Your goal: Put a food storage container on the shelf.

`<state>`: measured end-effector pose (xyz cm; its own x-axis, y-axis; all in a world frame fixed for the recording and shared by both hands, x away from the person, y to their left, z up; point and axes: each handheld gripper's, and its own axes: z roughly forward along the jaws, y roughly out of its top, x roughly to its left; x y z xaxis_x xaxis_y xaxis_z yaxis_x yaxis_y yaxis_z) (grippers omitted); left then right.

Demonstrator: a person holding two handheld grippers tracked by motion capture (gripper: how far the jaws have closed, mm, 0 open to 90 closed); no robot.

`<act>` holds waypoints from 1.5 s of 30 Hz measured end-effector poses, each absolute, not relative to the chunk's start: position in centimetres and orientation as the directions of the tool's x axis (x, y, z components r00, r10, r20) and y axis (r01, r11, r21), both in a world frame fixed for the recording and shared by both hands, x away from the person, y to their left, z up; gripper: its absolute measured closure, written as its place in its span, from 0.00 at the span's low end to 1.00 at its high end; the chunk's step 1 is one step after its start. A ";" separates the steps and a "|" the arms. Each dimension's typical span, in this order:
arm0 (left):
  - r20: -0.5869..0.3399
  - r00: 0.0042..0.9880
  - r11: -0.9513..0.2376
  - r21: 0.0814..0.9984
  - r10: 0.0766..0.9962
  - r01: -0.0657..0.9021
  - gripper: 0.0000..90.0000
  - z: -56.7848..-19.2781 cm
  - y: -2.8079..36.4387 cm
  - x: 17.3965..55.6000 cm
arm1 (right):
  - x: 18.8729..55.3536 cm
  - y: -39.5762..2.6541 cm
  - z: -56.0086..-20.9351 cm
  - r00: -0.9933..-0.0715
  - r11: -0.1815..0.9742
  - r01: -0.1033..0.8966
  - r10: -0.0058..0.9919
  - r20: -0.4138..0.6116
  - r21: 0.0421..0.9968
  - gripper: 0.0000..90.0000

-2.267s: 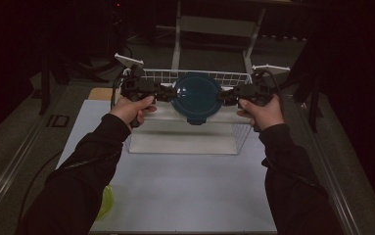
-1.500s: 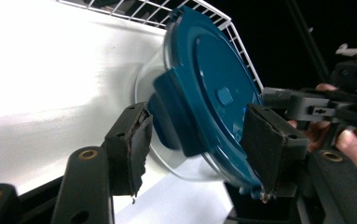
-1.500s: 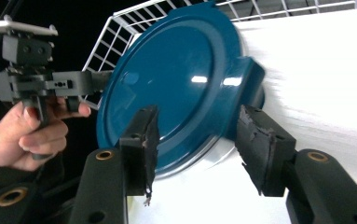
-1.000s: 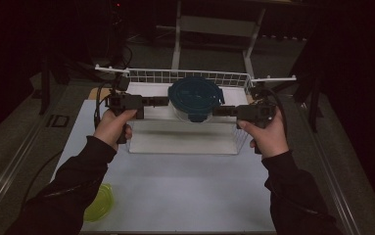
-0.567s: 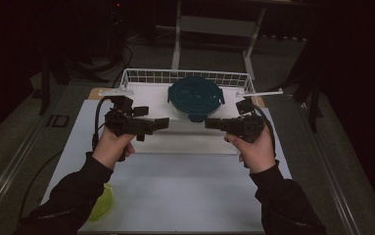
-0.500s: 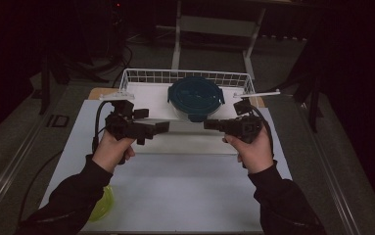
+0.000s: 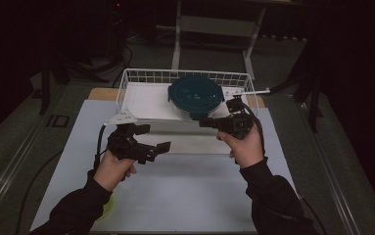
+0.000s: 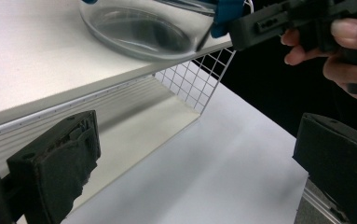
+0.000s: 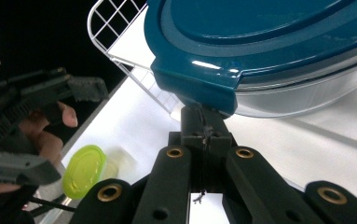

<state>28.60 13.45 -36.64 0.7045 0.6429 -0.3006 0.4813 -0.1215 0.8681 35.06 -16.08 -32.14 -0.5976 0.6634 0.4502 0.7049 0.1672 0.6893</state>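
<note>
Both my grippers are empty. My left gripper (image 7: 155, 148) stands with its jaws spread wide over the white table (image 7: 185, 196), in front of the rack. My right gripper (image 9: 205, 126) has its jaws pressed together, tips just under the clip of the teal lid on the glass container (image 7: 195, 96), which sits on the white wire rack (image 7: 141, 78). Near my left sleeve lies a yellow-green lid (image 9: 84, 170).

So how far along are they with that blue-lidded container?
Done, it seems: the glass container with the teal lid sits on the white shelf inside the wire basket. In hand: nothing; the left gripper is open and away from it, and the right gripper is shut just beneath the lid's tab. Possibly left: the small green-lidded tub on the table.
</note>
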 end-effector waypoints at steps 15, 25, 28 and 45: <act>-0.274 0.709 -0.153 0.867 0.650 0.475 0.00 -37.9 13.1 28.3 | 37.2 -15.1 -32.1 -0.580 0.155 0.712 0.679 0.450 0.685 1.00; -0.254 0.718 -0.171 0.870 0.648 0.462 0.00 -38.0 12.7 28.0 | 37.9 -14.6 -32.1 -0.574 0.153 0.717 0.682 0.452 0.680 1.00; -0.255 0.719 -0.172 0.870 0.646 0.463 0.00 -38.0 12.7 28.0 | 37.9 -14.5 -32.1 -0.576 0.152 0.717 0.679 0.455 0.680 0.99; -0.222 0.750 -0.184 0.891 0.623 0.416 0.00 -37.4 13.5 26.8 | 33.9 -15.2 -32.6 -0.686 0.219 0.623 0.614 0.391 0.751 0.63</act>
